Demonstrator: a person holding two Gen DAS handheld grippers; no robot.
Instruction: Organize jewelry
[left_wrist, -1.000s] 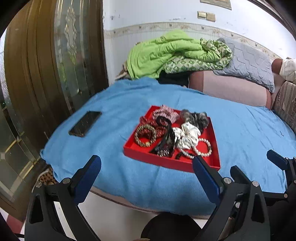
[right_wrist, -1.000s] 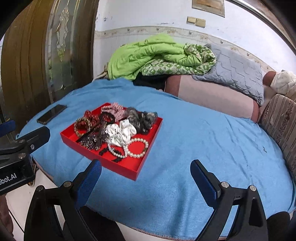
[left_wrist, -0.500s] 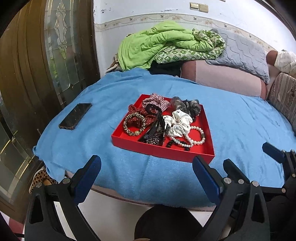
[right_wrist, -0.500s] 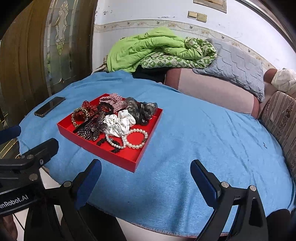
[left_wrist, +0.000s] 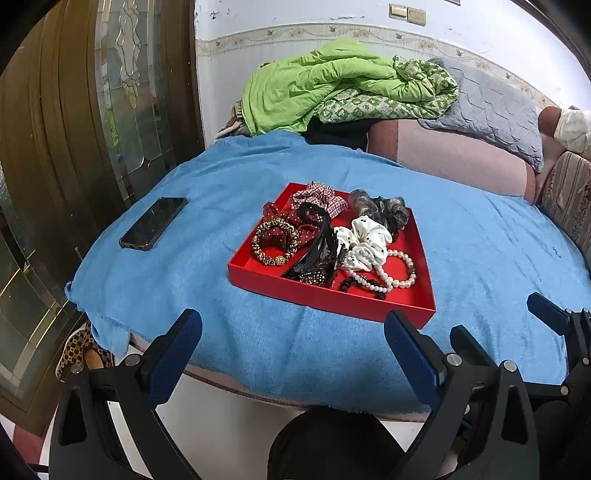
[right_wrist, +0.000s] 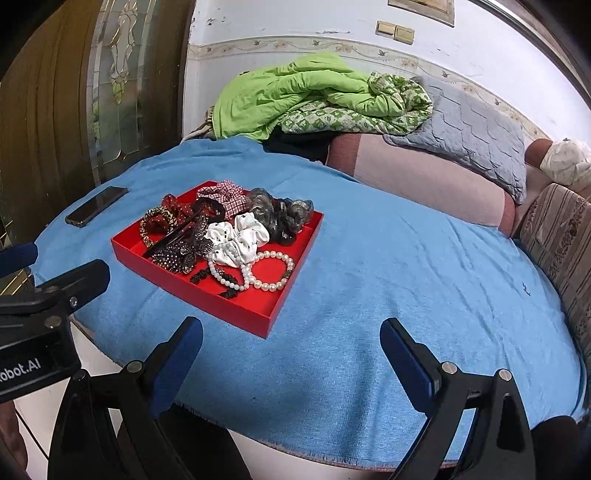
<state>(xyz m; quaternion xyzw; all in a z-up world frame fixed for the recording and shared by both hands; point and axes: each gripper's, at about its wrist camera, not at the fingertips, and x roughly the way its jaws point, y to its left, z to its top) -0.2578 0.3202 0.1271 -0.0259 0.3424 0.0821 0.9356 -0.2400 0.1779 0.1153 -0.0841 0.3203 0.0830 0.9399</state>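
Red and shallow, the square tray (left_wrist: 325, 293) sits on a nubby blue cloth (left_wrist: 192, 280) that drapes the rounded tabletop. In the left wrist view it lies just ahead of the left gripper (left_wrist: 293, 345), whose blue-padded black fingers (left_wrist: 173, 350) stand wide apart with nothing between them. Heaped in the tray: a leopard-print scrunchie (left_wrist: 275, 242) with a small gold clasp, a dark red dotted scrunchie (left_wrist: 288, 221), a red-and-white checked one (left_wrist: 321, 197), a sheer grey-black one (left_wrist: 384, 210), a glossy white satin one with black dots (left_wrist: 369, 236), a black hair clip (left_wrist: 317, 251) and two loops of round pearl beads (left_wrist: 395, 269). A dark glossy phone (left_wrist: 153, 223) lies flat on the cloth, well left of the tray. Behind it are a crumpled green quilt (left_wrist: 325, 85), a grey quilted pillow (left_wrist: 491, 107) and a wooden door with leaded glass (left_wrist: 125, 85).

In the right wrist view the tray (right_wrist: 236, 310) sits left of centre, its near corner just ahead of the right gripper (right_wrist: 291, 343); those fingers (right_wrist: 406, 358) are likewise spread and empty. The pearl beads (right_wrist: 269, 271) rest in the tray's near right part, touching the white scrunchie (right_wrist: 240, 236). At the left edge the other gripper's black body shows white lettering, readable only as "obot.AI".
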